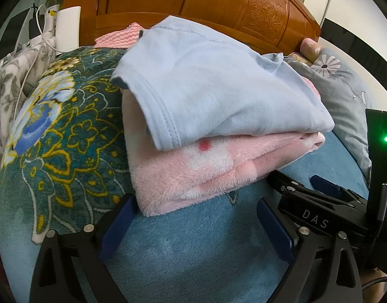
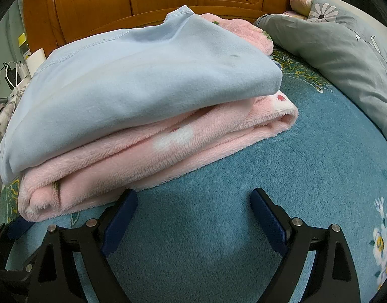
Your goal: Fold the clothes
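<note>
Two hand-held grippers rest low over a teal floral blanket [image 2: 243, 156] on a bed, both with jaws spread wide and holding nothing. Just ahead of them sits a small stack of folded clothes: a pale blue garment [image 1: 218, 83] lies on top of a fluffy pink garment [image 1: 206, 174], which lies directly on the blanket.

From the left gripper [image 1: 196, 227], the stack lies at twelve o'clock. The pink garment's near corner hangs just above and between the blue finger pads [image 1: 120, 224], close to the left one, though contact cannot be confirmed. From the right gripper [image 2: 193, 222], the stack lies at about eleven o'clock, and its left pad [image 2: 120, 219] sits just under the pink garment's front edge.

In the right view, the stack's long axis runs from roughly eight o'clock to two o'clock, across both grippers rather than away from them. The front face shows rolled fold edges; the blue garment's stitched hem and neckline lie toward the far side, near the carved wooden headboard [image 2: 168, 2].

Both grippers are about equally near; the left looks slightly more centred on the near corner. The folding appears largely done, so any next move likely starts from this front edge. A grey flowered pillow [image 2: 344, 48] lies at two o'clock, well apart from the stack.
</note>
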`<state>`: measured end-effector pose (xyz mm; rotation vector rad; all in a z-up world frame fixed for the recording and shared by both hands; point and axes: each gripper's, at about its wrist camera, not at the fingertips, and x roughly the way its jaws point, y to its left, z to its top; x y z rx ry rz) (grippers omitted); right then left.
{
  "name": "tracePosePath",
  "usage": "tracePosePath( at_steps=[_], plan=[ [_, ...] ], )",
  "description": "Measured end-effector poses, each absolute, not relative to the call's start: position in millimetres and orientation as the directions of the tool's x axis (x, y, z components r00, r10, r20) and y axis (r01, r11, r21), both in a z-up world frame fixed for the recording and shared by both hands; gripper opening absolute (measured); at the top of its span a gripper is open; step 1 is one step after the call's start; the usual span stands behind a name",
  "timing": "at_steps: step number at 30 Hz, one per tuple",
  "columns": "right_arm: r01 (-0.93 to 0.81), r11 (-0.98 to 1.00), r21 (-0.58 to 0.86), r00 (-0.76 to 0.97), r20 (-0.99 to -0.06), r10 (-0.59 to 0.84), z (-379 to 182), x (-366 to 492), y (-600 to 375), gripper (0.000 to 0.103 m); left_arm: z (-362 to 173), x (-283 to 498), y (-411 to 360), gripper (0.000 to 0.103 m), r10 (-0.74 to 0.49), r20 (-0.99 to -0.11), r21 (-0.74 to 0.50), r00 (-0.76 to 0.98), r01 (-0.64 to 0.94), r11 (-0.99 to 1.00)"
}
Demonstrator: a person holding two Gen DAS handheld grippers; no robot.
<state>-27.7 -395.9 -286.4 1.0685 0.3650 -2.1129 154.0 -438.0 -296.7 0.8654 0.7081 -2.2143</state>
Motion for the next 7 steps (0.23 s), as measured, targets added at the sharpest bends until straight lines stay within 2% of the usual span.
tracePosePath(
  at_steps=[7],
  plan=[
    [0.717, -0.694, 0.059, -0.394, -0.787, -0.475, -280.4, -26.1, -410.0, 0.092, -296.3, 155.9, -438.2, 0.101, -0.354, -0.723, -0.267, -0.593, 0.713, -0.649]
  ],
)
